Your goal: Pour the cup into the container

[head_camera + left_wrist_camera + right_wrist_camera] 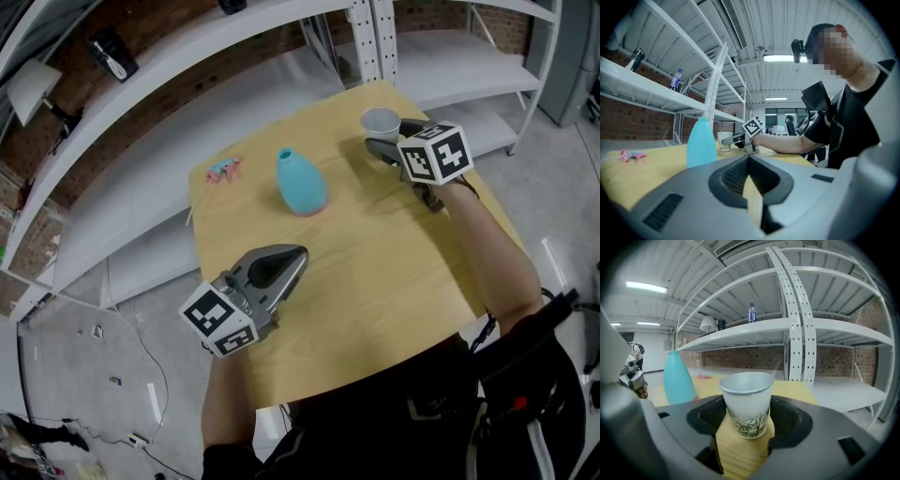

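Note:
A white paper cup (pixel 746 404) with a green plant print stands upright on the wooden table (pixel 375 272) near its far edge. My right gripper (pixel 389 136) is shut on it, one jaw at each side (pixel 745 427). I cannot see what is inside the cup. The light blue bottle-shaped container (pixel 300 183) stands upright to the left of the cup, apart from it. My left gripper (pixel 300 255) rests low over the near left of the table. It is shut with nothing in it and points toward the container (pixel 701 143) and the cup (pixel 724 139).
A small pink object (pixel 223 170) lies near the table's far left corner. White metal shelving (pixel 281 37) runs behind the table, with an upright post (pixel 797 319) just past the cup and a bottle (pixel 751 312) on a shelf.

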The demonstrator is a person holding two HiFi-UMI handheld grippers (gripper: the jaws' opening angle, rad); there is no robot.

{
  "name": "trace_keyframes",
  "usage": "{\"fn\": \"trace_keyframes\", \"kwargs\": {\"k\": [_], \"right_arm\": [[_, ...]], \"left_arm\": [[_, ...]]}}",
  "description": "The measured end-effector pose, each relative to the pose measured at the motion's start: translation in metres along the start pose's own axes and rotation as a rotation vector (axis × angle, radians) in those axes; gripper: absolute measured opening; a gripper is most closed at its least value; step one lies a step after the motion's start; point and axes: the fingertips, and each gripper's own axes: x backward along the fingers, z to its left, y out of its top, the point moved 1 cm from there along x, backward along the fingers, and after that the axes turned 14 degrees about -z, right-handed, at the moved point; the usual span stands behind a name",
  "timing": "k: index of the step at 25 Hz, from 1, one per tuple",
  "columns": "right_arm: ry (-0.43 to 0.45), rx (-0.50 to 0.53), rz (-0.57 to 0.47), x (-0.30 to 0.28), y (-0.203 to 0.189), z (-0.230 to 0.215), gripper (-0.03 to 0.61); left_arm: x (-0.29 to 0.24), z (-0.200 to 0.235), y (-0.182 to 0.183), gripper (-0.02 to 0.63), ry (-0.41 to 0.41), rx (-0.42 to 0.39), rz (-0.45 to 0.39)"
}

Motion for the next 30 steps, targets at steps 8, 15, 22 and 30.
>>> {"fn": "trace_keyframes", "kwargs": {"k": [8, 15, 22, 30], "right_arm": [[0.007, -0.056, 0.025, -0.002, -0.005, -0.002, 0.29], [-0.004, -0.041, 0.032, 0.004, -0.006, 0.0, 0.342], [-0.048, -0.059, 0.034, 0.033, -0.001, -0.004, 0.347], [0.004, -0.067, -0.05, 0.093, 0.015, 0.032, 0.342]], "left_arm": [[-0.001, 0.002, 0.001, 0.002, 0.009, 0.001, -0.001], [0.0, 0.009, -0.001, 0.002, 0.065, 0.002, 0.001], [-0.002, 0.014, -0.003, 0.002, 0.083, 0.001, 0.0], [0.004, 0.025, 0.006, 0.002, 0.225, -0.012, -0.027]]}}
